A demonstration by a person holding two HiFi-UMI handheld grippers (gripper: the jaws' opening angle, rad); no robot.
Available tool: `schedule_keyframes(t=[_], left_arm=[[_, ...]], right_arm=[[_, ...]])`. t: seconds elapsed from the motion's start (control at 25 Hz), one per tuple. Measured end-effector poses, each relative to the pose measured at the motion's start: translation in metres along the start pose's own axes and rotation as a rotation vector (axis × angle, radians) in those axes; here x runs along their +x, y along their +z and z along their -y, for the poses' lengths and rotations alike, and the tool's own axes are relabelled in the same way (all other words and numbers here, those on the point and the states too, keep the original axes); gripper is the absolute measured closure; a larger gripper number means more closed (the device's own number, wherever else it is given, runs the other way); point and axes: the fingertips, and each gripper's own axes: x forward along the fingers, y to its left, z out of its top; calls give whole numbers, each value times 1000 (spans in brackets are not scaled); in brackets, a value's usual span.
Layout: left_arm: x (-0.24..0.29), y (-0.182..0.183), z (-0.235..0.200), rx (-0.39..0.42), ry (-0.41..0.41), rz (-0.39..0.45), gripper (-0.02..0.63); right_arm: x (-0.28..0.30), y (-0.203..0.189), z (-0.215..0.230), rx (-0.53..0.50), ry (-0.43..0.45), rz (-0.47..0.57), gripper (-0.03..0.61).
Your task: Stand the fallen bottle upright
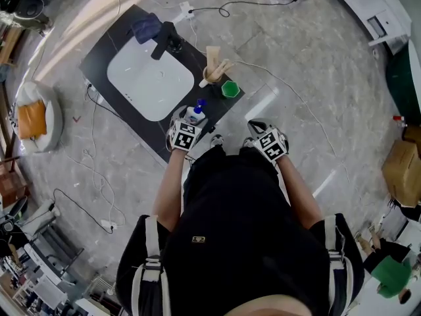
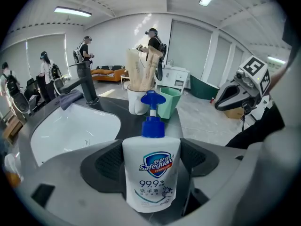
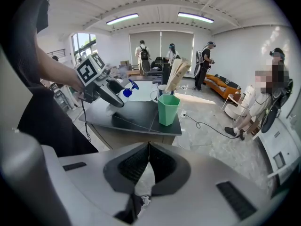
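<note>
Left gripper (image 1: pixel 192 121) has its jaws closed partway on the soap bottle (image 2: pixel 152 173), pads on both sides of the white body. The bottle is upright, blue pump on top, label facing the camera. It sits over the near edge of the dark counter (image 2: pixel 115 108), beside the sink (image 2: pixel 70 131). The green cup (image 2: pixel 168 102) and the white cup of wooden utensils (image 2: pixel 138 101) stand just behind it. Its base is hidden, so we can't tell if it touches the counter.

Right gripper (image 3: pixel 148 160) has its jaws pressed together with nothing in them. It is off the counter's side, over the floor.

We judge this to be the set-down. We'd go straight down until the base is flat, with no tilt toward the sink. Then we'd part the jaws evenly so neither pad drags the bottle, and back off low and straight, clear of the pump and both cups. The bottle looks tall and narrow, so a sideways nudge could tip it.
</note>
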Motion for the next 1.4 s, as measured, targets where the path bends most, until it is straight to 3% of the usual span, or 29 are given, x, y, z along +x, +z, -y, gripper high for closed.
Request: schedule_keyframes(t=[0.6,1.4], left_arm=[[-29,2,-10,-45,10,125,265],[-63,-29,2,-16,21,154,265]], right_arm=[[4,6,-19,-24,12,2,518],[16,15,-60,-98,74,-8,518]])
